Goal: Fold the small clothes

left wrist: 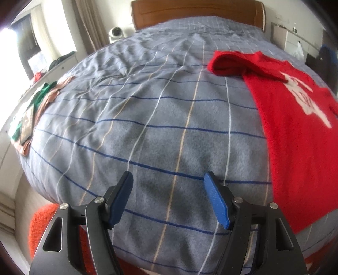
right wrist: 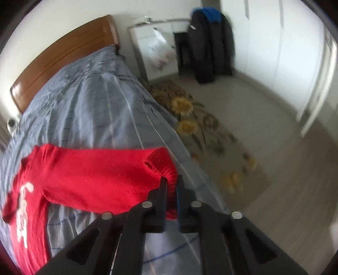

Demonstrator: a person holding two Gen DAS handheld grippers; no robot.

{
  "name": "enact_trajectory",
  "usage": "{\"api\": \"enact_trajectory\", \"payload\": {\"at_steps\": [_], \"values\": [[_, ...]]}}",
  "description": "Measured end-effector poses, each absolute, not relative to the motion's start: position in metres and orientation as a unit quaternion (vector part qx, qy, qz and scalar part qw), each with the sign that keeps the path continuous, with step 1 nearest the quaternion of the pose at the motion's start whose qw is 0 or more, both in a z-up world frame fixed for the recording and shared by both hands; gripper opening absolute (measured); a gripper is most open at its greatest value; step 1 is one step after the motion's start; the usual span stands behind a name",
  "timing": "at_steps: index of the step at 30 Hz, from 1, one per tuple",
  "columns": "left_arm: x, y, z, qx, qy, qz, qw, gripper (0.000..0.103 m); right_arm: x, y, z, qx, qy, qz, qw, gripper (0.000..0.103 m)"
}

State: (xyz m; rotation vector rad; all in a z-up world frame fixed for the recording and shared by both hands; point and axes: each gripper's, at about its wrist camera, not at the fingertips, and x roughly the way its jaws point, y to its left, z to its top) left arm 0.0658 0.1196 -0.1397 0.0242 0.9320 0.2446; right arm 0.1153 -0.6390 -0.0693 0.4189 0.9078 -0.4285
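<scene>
Spread over the bed, a grey-blue checked blanket (left wrist: pixel 160 118) fills most of the left wrist view, with a wooden headboard (left wrist: pixel 196 12) seen beyond its far end. The left gripper (left wrist: pixel 168 179) is held above the near part of the blanket with its blue-padded fingers (left wrist: pixel 215 198) set wide apart and nothing between them. Ahead and to the right of this gripper a red sweater (left wrist: pixel 295 137) with a white motif is laid on the blanket, one sleeve (left wrist: pixel 232 63) folded across its far end; its right side is cut off by the frame edge. Far to the left of the gripper, a small heap of green and pink clothes (left wrist: pixel 42 101) with a flat dark object on top is seen at the bed's edge, and an orange fuzzy item (left wrist: pixel 40 228) is partly hidden below the gripper's left arm. In the right wrist view, the right gripper (right wrist: pixel 171 179) is closed to a narrow gap on the ribbed cuff (right wrist: pixel 162 165) of the sweater's other sleeve, which is drawn out from the body of the garment toward the tool; the blue pad is barely visible behind the knit. To the right of this gripper a sunflower-patterned rug (right wrist: pixel 202 131) is laid on the floor, and farther ahead a dark coat (right wrist: pixel 211 46) is hung by a white cabinet (right wrist: pixel 154 48). Both backgrounds are blurred.
</scene>
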Motion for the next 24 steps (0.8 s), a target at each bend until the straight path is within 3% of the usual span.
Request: {"api": "enact_trajectory", "payload": {"at_steps": [5,12,16,22,24], "values": [[0.065,0.12,-0.14,0.014,0.449,0.118,0.886,0.072,0.114,-0.656,-0.115,0.278,0.461,-0.204,0.817,0.006],[0.063,0.119,-0.14,0.02,0.448,0.117,0.886,0.072,0.116,-0.665,-0.128,0.317,0.452,-0.196,0.81,0.006],[0.063,0.121,-0.14,0.017,0.449,0.118,0.886,0.074,0.088,-0.683,-0.111,0.338,0.41,-0.238,0.813,0.022],[0.066,0.12,-0.143,0.01,0.451,0.123,0.884,0.084,0.087,-0.657,-0.069,0.298,0.361,-0.181,0.865,0.022],[0.066,0.12,-0.143,0.007,0.451,0.125,0.884,0.087,0.095,-0.646,-0.071,0.309,0.367,-0.132,0.868,0.033]]}}
